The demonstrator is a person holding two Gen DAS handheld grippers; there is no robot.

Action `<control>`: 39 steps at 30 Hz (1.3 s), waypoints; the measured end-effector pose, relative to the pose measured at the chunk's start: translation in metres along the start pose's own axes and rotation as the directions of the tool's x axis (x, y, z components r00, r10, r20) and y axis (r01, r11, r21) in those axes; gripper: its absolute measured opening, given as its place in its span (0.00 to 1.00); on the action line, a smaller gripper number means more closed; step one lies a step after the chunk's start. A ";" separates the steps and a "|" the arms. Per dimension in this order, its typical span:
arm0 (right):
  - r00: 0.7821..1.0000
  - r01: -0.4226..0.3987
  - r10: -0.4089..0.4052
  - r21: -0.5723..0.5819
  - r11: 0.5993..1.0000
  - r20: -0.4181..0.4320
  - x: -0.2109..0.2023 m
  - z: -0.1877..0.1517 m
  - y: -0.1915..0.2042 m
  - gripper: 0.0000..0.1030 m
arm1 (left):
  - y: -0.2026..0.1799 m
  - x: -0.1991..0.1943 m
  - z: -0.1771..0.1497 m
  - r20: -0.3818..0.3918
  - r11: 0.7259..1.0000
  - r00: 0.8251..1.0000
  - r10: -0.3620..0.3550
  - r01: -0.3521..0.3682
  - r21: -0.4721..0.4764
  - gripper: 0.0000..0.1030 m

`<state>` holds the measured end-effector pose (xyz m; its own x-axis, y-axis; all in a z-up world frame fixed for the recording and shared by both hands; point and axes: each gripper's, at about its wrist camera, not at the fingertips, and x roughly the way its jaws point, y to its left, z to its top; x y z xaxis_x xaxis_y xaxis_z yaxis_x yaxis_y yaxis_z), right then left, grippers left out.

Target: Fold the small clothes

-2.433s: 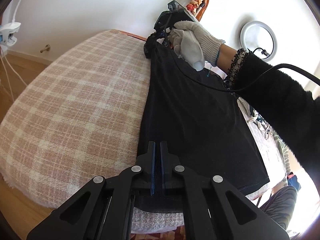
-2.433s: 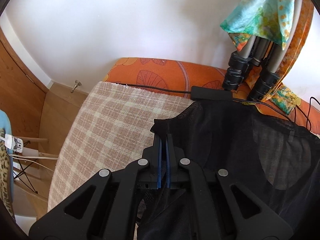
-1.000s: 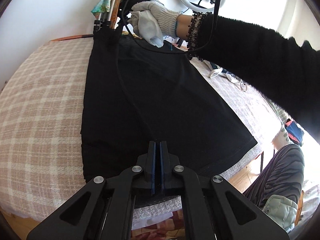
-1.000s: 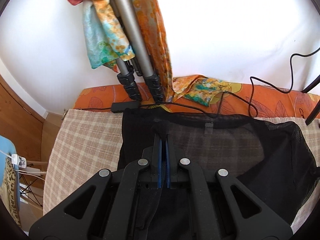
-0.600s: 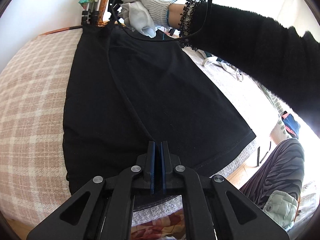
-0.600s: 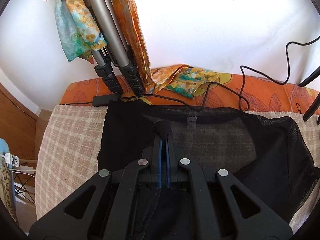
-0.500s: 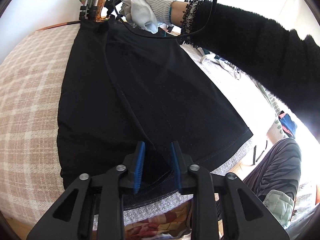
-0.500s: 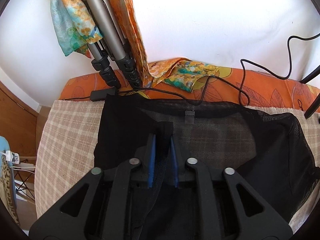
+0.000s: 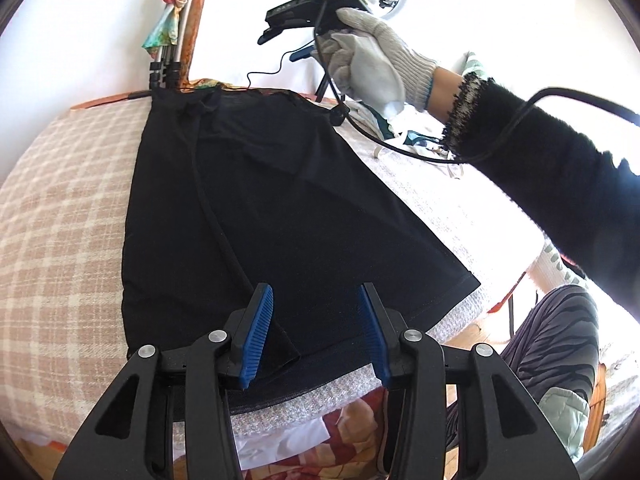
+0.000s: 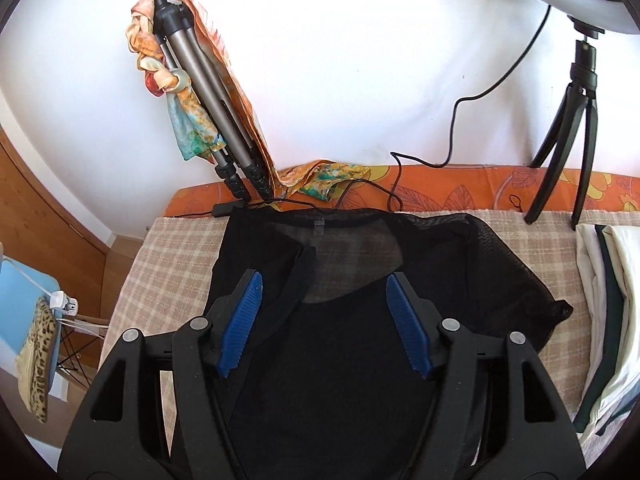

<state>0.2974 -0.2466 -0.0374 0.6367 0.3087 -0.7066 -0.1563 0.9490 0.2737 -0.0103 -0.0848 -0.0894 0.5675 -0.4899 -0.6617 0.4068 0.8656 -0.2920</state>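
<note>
The black sheer top point(image 9: 256, 208) lay spread flat on the plaid blanket point(image 9: 60, 216) covering the bed. In the left wrist view it filled the middle of the frame, neckline at upper centre near the tripod point(image 9: 172, 40) and hem at the bottom.

A fold looked just laid: one side of the garment was turned over toward its middle, its edge running as a long seam from neckline to hem. Both grippers had just been opening. The left gripper point(image 9: 316, 332) hung at the hem with its blue fingers point(image 9: 256, 336) partly spread, cloth lying below and between them but not pinched. The right gripper point(image 10: 320, 320) stood wider open above the neckline end, its fingers point(image 10: 240, 324) straddling the folded strap edge and gripping nothing. In the left wrist view it appeared lifted clear at upper centre, in the gloved right hand point(image 9: 372, 60).

The top's long axis ran from the lower edge of that frame to the upper centre, neckline toward the wall.

Judging by the layout, the next move would be to take the unfolded side, at lower right in the left view, at hem and shoulder, and bring it across evenly without dragging the thin mesh out of square.
</note>
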 end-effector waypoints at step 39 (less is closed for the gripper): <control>0.992 -0.125 0.119 0.175 0.977 0.046 -0.080 -0.103 -0.166 0.67 | -0.166 0.120 0.001 -0.095 0.946 0.995 0.038 -0.005 0.324 0.32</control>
<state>0.1945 -0.4228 -0.0933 0.6481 0.4157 -0.6381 -0.1000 0.8770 0.4699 -0.0086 -0.2871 -0.1194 0.5122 -0.4450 -0.7346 0.6142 0.7876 -0.0489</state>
